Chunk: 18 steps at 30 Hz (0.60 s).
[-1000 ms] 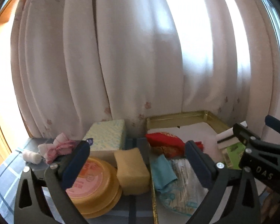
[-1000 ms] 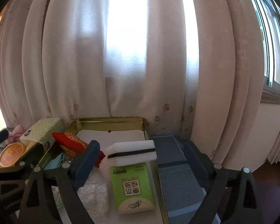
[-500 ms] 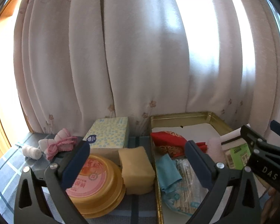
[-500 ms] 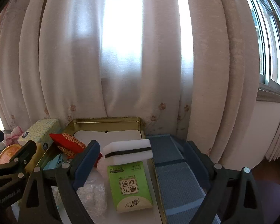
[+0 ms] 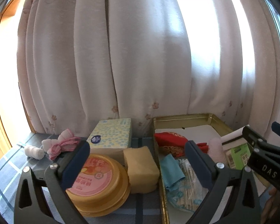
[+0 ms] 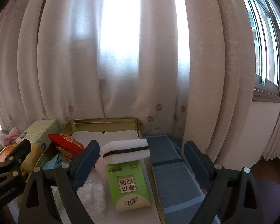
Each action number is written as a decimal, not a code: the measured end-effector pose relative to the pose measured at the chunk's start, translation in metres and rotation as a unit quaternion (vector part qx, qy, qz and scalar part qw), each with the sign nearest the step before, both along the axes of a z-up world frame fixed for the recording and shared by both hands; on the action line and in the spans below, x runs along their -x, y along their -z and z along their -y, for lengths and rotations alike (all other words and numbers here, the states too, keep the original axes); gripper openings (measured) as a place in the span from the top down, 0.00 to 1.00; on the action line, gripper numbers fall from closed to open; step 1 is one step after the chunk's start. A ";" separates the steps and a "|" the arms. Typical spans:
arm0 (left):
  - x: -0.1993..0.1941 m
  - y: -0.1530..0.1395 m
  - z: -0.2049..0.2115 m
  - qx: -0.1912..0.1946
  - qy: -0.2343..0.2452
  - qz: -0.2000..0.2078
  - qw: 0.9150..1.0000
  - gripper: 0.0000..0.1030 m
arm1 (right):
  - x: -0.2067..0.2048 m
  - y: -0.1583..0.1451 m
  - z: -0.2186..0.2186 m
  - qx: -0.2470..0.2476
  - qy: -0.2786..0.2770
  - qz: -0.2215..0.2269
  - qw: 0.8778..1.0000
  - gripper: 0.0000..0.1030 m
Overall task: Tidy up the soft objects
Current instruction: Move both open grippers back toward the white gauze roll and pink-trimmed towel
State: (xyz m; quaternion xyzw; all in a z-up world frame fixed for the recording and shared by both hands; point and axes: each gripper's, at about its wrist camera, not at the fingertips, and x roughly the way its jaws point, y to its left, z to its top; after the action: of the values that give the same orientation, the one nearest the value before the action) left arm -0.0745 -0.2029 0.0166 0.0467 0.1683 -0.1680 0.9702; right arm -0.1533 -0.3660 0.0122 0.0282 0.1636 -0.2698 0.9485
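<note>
A: Gold tin (image 6: 102, 121), contents: red embroidered pouch (image 6: 65, 143) at far left; white sponge with black stripe (image 6: 126, 148) mid-tin, overlapping green tissue pack (image 6: 127, 183); blue cloth (image 5: 171, 169) and clear bubble-wrap bag (image 6: 92, 196) toward near left.

B: Outside the tin, to its left: dotted tissue box (image 5: 111, 135), yellow sponge (image 5: 141, 168), round yellow tub (image 5: 97, 181), pink bow (image 5: 62, 144).

A: Left gripper (image 5: 137, 164): spread wide, grasping nothing. Right gripper (image 6: 141, 163): likewise released, above the tin's right rim.

Glossy gold metal tin (image 6: 104, 121), matt foam sponge (image 5: 141, 168), cloth curtain (image 6: 140, 56)
</note>
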 end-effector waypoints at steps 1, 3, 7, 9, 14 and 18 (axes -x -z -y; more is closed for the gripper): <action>0.000 0.000 -0.002 0.001 -0.001 0.000 1.000 0.00 | 0.001 0.000 -0.001 0.001 0.002 0.000 1.000 0.09; 0.000 0.000 -0.006 0.004 -0.002 -0.002 1.000 0.00 | 0.002 -0.001 -0.002 0.002 0.006 0.001 1.000 0.09; -0.001 0.002 -0.016 0.014 -0.003 -0.008 1.000 0.00 | 0.004 -0.001 -0.004 0.001 0.015 -0.002 1.000 0.09; -0.002 0.002 -0.020 0.016 -0.005 -0.010 1.000 0.00 | 0.005 -0.002 -0.006 0.003 0.019 -0.002 1.000 0.09; 0.001 0.002 -0.027 0.017 -0.005 -0.005 1.000 0.00 | 0.006 -0.002 -0.011 0.007 0.021 -0.006 1.000 0.09; 0.002 0.001 -0.038 0.020 -0.007 -0.002 1.000 0.00 | 0.007 0.000 -0.014 0.002 0.024 -0.009 1.000 0.09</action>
State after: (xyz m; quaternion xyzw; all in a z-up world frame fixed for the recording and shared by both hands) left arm -0.0770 -0.1650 0.0155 0.0256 0.1667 -0.1646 0.9718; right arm -0.1603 -0.3518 0.0121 0.0277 0.1708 -0.2927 0.9404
